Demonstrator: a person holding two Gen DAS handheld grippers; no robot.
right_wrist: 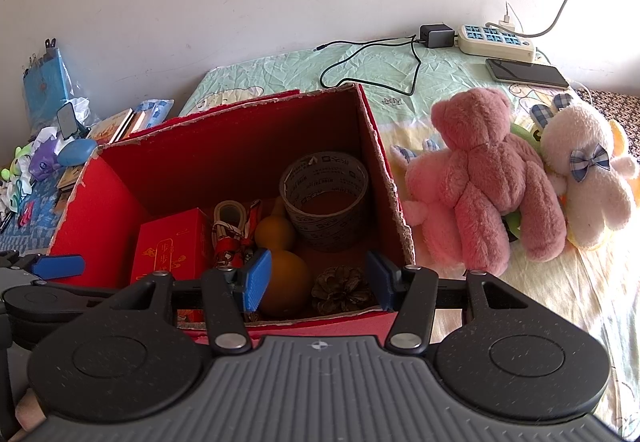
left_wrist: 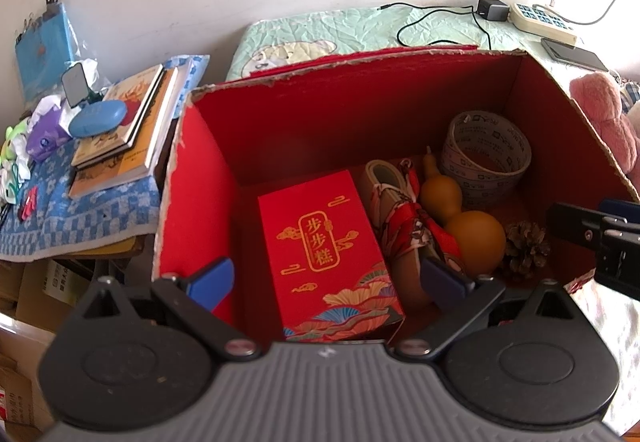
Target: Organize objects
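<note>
From the left wrist we see our left gripper (left_wrist: 326,284), spread wide and empty, above the open red cardboard box (left_wrist: 280,114). Inside, a red gift carton with gold lettering (left_wrist: 324,254) lies at 6 o'clock and a tan gourd (left_wrist: 464,218) at 3 o'clock.

From the right wrist, our right gripper (right_wrist: 320,280) gapes empty over the box's near wall; a pink plush bear (right_wrist: 488,182) lies on the bed at 3 o'clock.

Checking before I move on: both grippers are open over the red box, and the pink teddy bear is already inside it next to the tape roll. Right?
Not quite. The pink teddy bear is not inside the red box; the right wrist view shows it lying on the bed outside the box's right wall. The rest holds: the left gripper and right gripper are open over the box, and the tape roll is inside.
</note>
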